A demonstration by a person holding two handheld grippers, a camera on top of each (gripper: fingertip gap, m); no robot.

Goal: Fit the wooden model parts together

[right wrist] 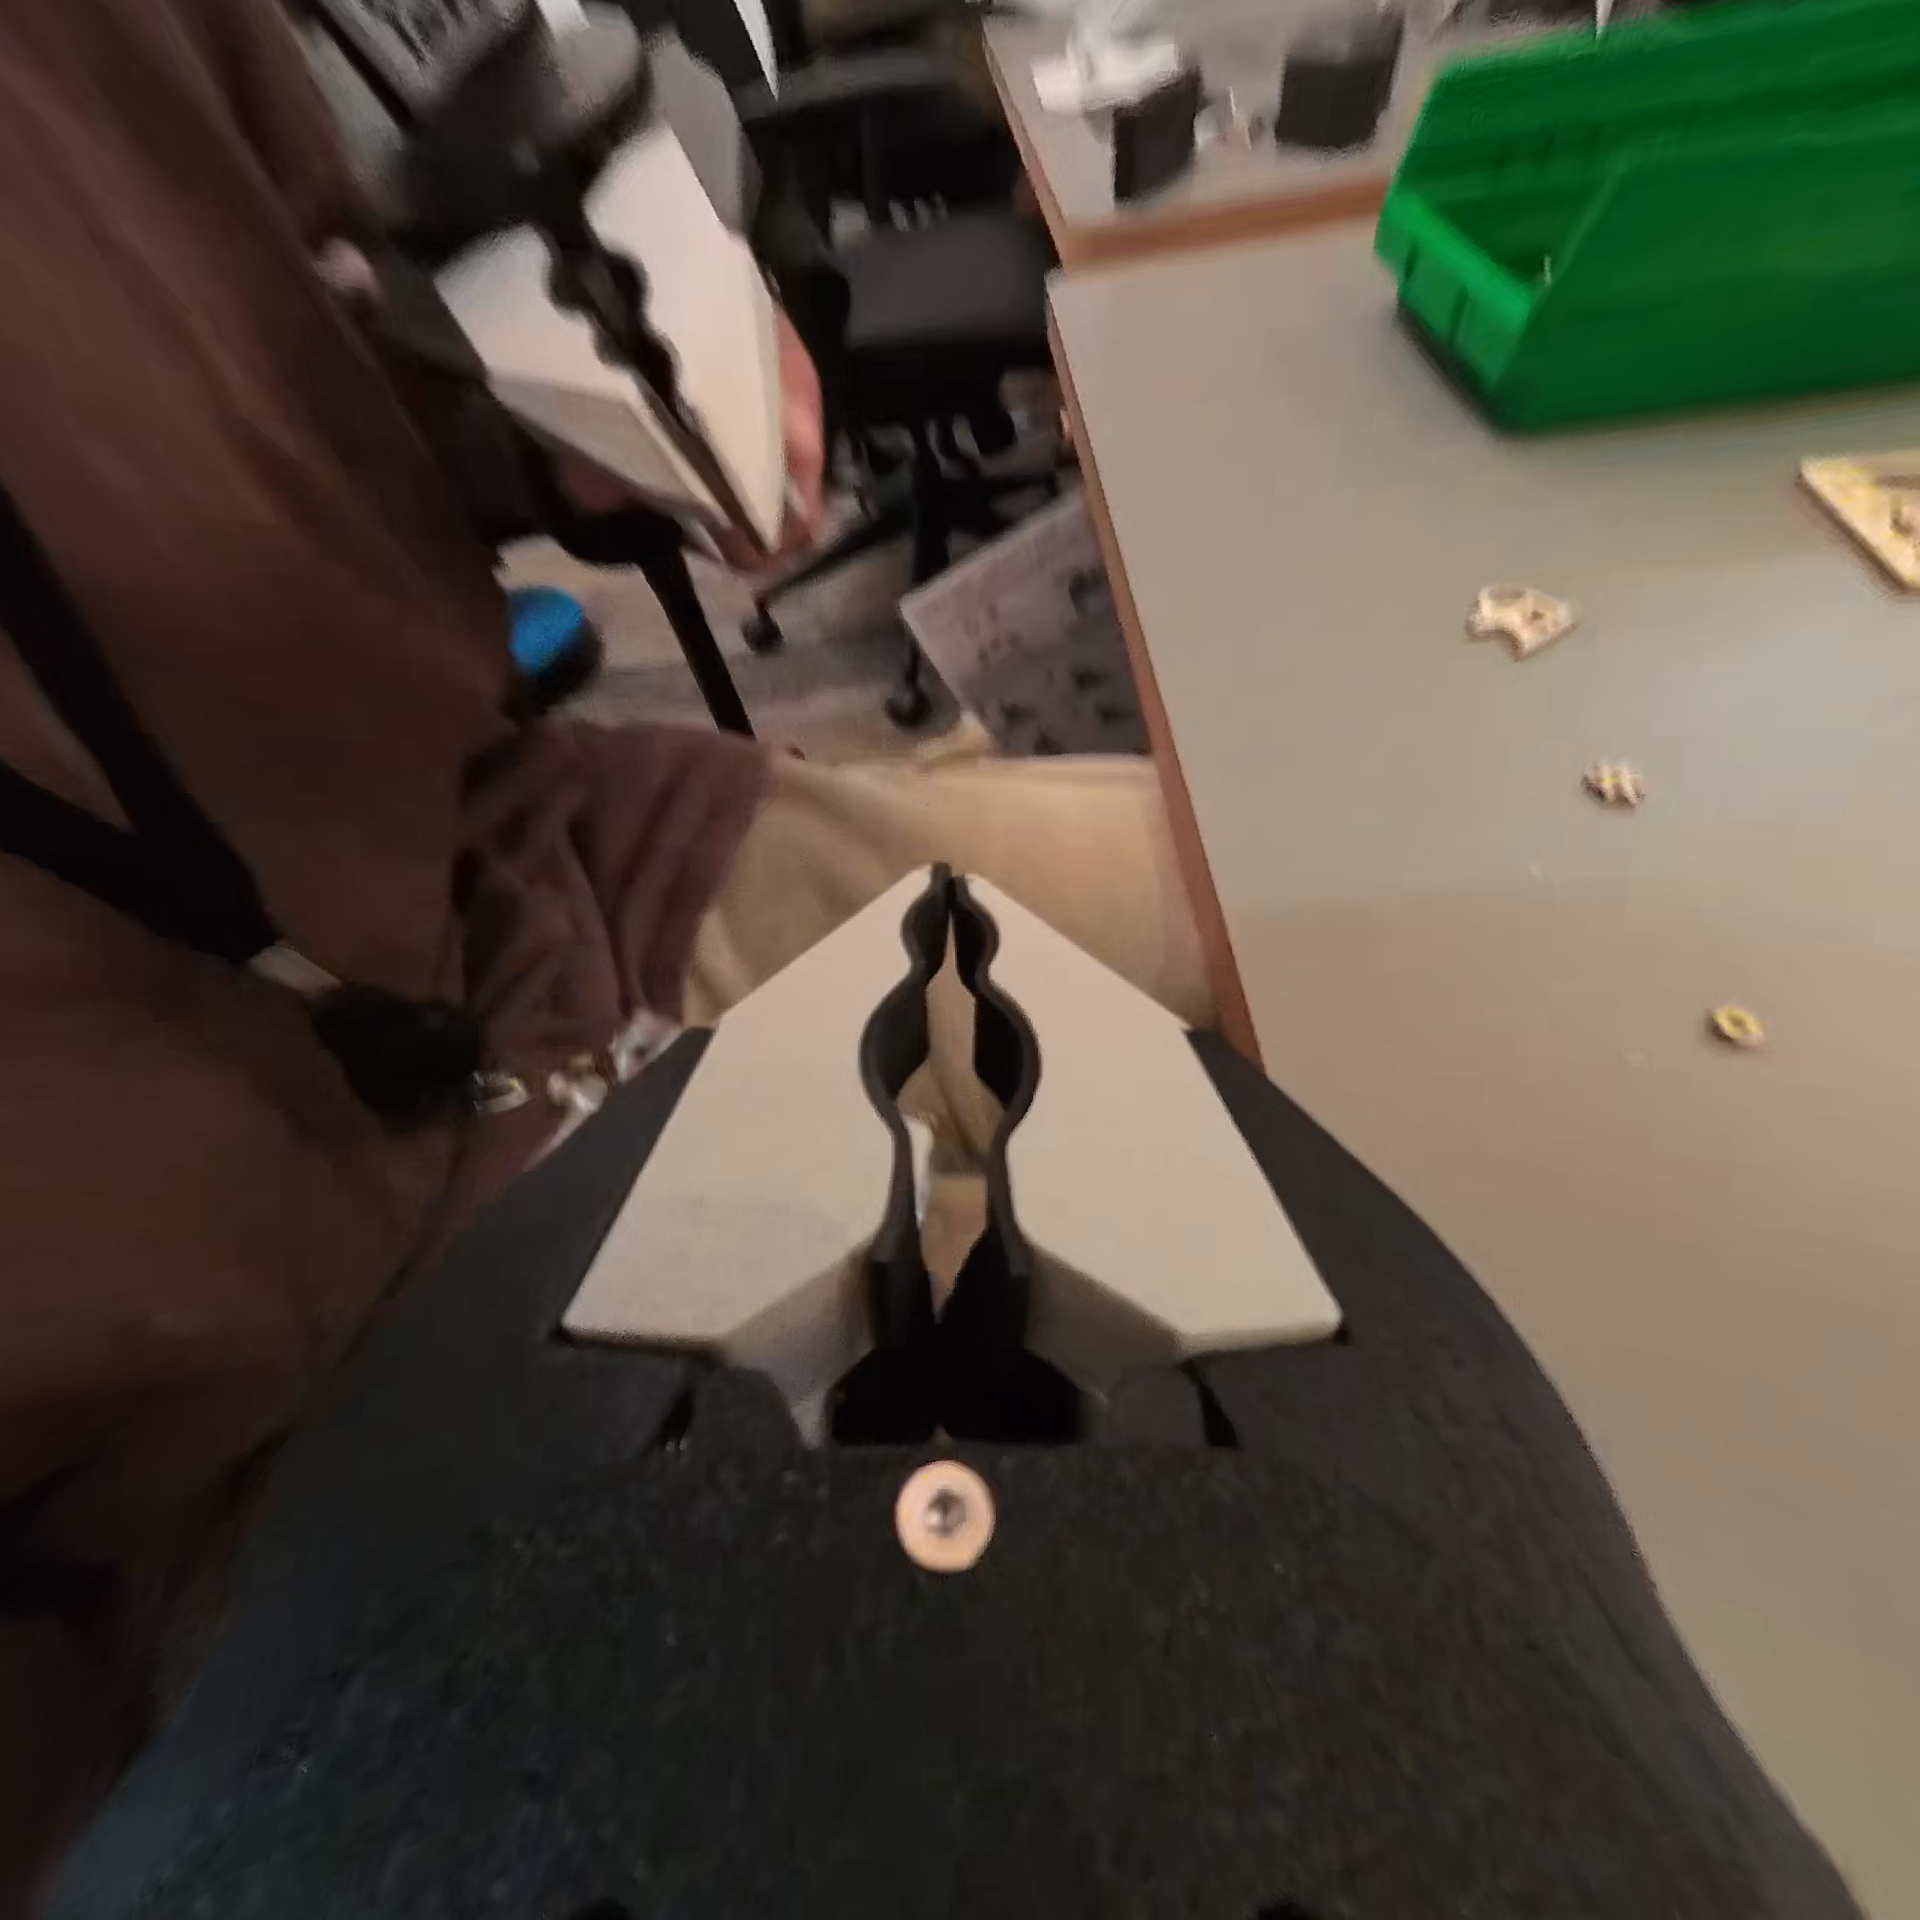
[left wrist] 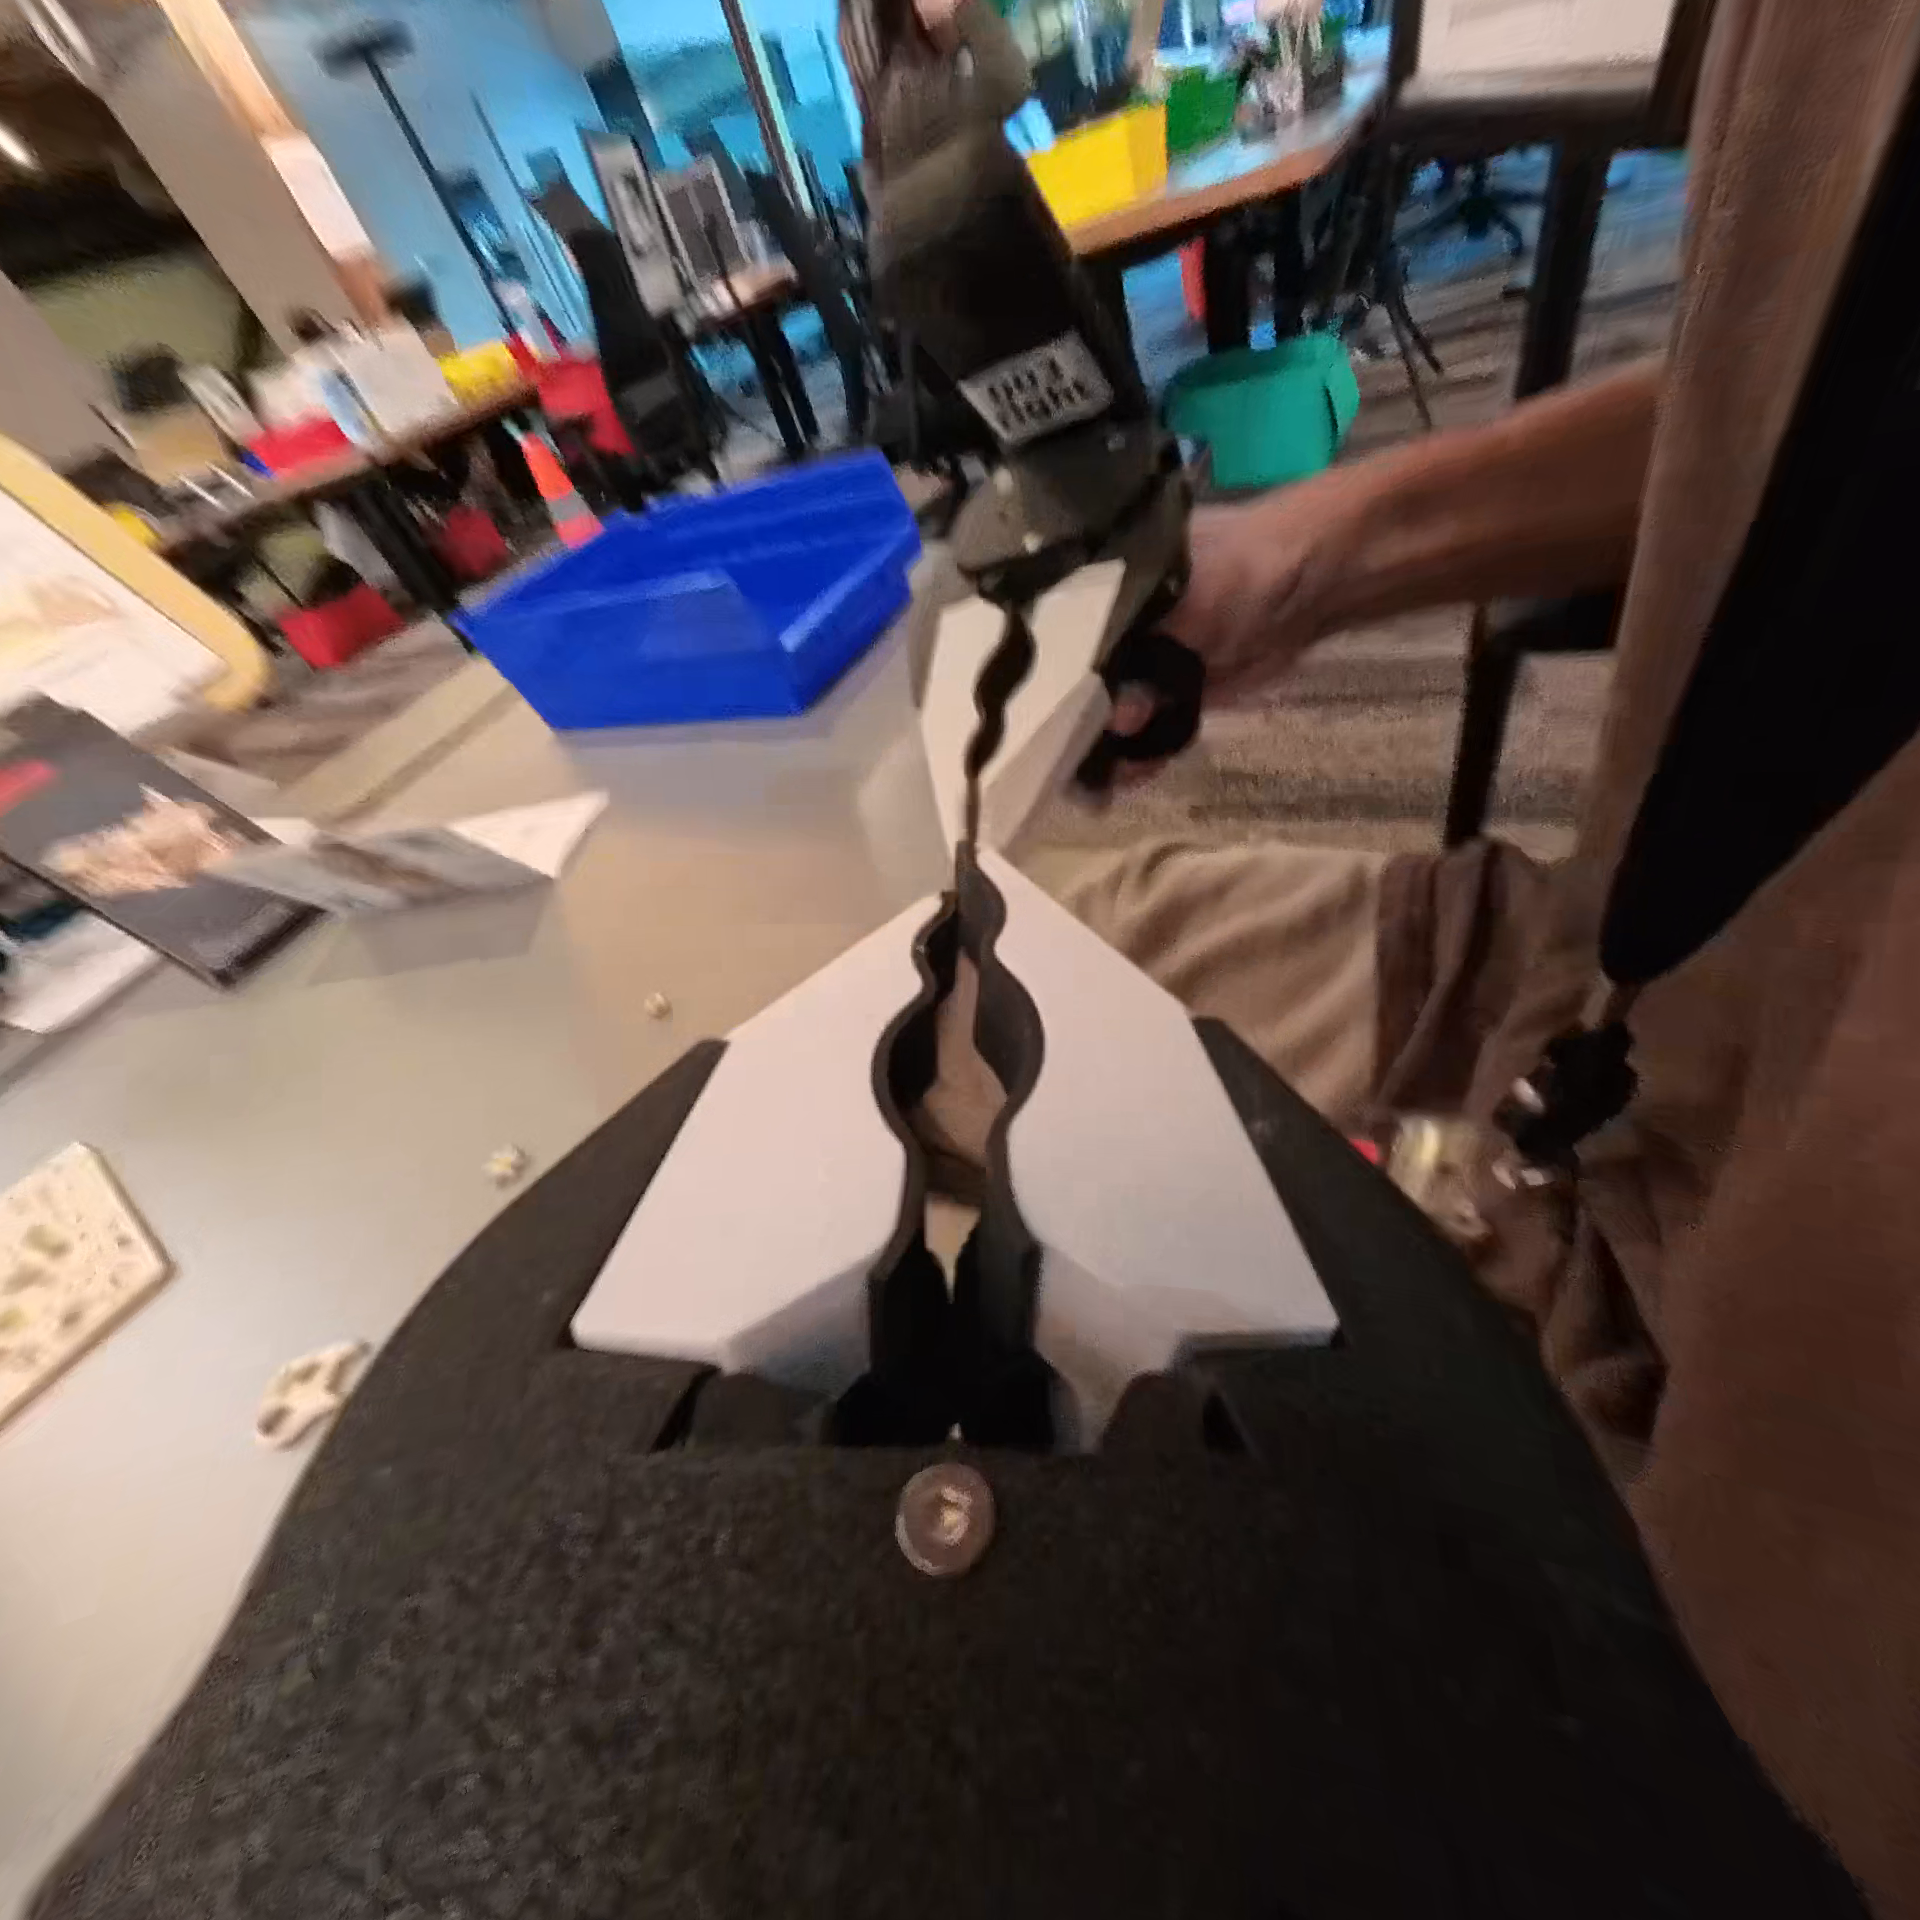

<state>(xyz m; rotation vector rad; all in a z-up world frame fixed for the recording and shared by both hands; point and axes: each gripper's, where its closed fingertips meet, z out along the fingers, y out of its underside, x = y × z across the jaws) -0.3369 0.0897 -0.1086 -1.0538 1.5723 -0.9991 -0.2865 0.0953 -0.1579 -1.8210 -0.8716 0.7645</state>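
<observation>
Small wooden model parts lie loose on the grey table: three in the right wrist view [right wrist: 1522, 620], [right wrist: 1614, 784], [right wrist: 1735, 1027], and three in the left wrist view [left wrist: 655, 1005], [left wrist: 506, 1164], [left wrist: 312, 1392]. A wooden parts sheet [left wrist: 62, 1268] lies at the left and shows at the right edge in the right wrist view [right wrist: 1870, 509]. My left gripper [left wrist: 966, 862] is shut with nothing seen between its fingers. My right gripper [right wrist: 948, 883] is shut too, also with nothing seen in it. Both hover off the table edge, over the person's lap, tips near each other.
A blue bin [left wrist: 707, 613] stands on the table beyond the grippers. A green bin [right wrist: 1662, 229] stands at the far right. A booklet and papers [left wrist: 156, 842] lie at the left. The table's wooden edge [right wrist: 1143, 623] runs beside my right gripper. The person's brown garment [left wrist: 1766, 935] is close by. My hands' fingertips stand some 8 cm from each other.
</observation>
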